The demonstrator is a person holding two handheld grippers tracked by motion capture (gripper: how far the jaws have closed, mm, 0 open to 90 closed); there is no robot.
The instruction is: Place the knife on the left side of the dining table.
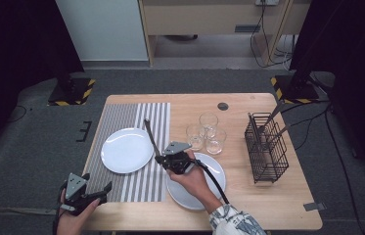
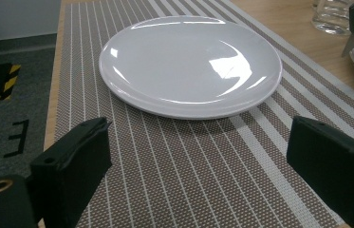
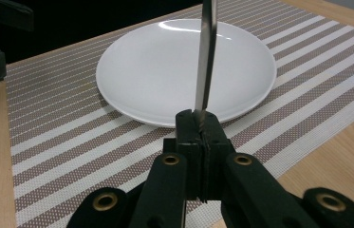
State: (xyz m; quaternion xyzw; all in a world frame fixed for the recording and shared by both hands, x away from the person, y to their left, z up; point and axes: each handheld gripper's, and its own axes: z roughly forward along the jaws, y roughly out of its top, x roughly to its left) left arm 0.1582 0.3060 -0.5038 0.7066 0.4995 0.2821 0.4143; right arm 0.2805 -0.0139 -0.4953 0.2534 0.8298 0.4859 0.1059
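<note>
My right gripper (image 1: 160,158) (image 3: 202,119) is shut on a slim metal piece of cutlery (image 1: 149,134) (image 3: 207,52). The cutlery points away from me over the right rim of a white plate (image 1: 126,150) (image 2: 189,66) (image 3: 165,66). That plate lies on a striped placemat (image 1: 121,117) (image 2: 179,161). My left gripper (image 1: 104,192) (image 2: 200,137) hovers over the placemat's near left corner. Its jaws stand wide open with nothing between them, facing the plate.
A second white plate (image 1: 216,188) lies on the bare wood under my right hand. Three clear glasses (image 1: 208,131) stand behind it. A black wire basket (image 1: 266,149) holding utensils stands at the right. The table's near edge lies close below both hands.
</note>
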